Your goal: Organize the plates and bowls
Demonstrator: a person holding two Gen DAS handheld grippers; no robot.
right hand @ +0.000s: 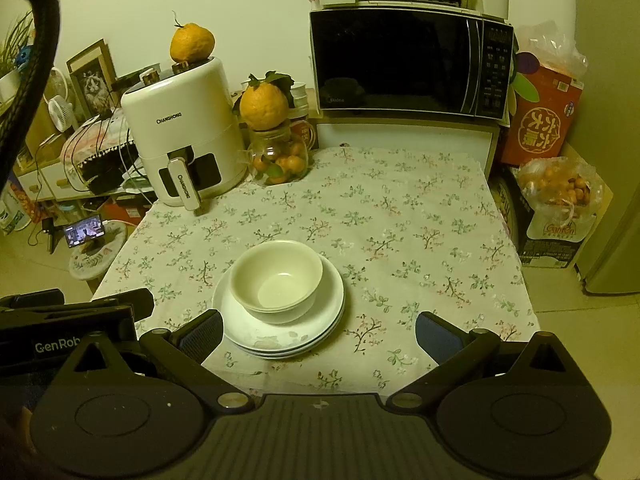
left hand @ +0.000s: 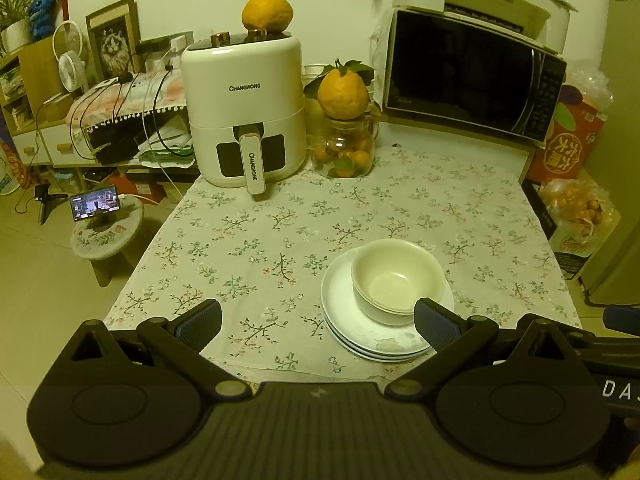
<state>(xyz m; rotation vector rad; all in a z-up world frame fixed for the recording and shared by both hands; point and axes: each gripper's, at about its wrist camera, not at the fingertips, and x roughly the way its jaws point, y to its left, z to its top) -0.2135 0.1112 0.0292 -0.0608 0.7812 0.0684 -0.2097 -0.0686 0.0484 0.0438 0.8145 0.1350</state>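
The bowls (right hand: pixel 277 280) sit nested on the stacked plates (right hand: pixel 280 334) near the front edge of the cloth-covered surface (right hand: pixel 420 220); nothing else looks loose, so the sorting seems finished; the left gripper (left hand: pixel 318 326) and right gripper (right hand: pixel 319 330) both hang spread apart, holding nothing.

Home kitchen corner, microwave (right hand: pixel 410 62), air fryer (right hand: pixel 182 132), floral tablecloth (right hand: pixel 400 216)

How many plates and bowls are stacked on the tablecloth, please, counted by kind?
Plates: 3, going by the rim edges stacked at the front.
Bowls: 2, nested, with a second rim showing below the top one.
Total: 5 white dishes in one pile.
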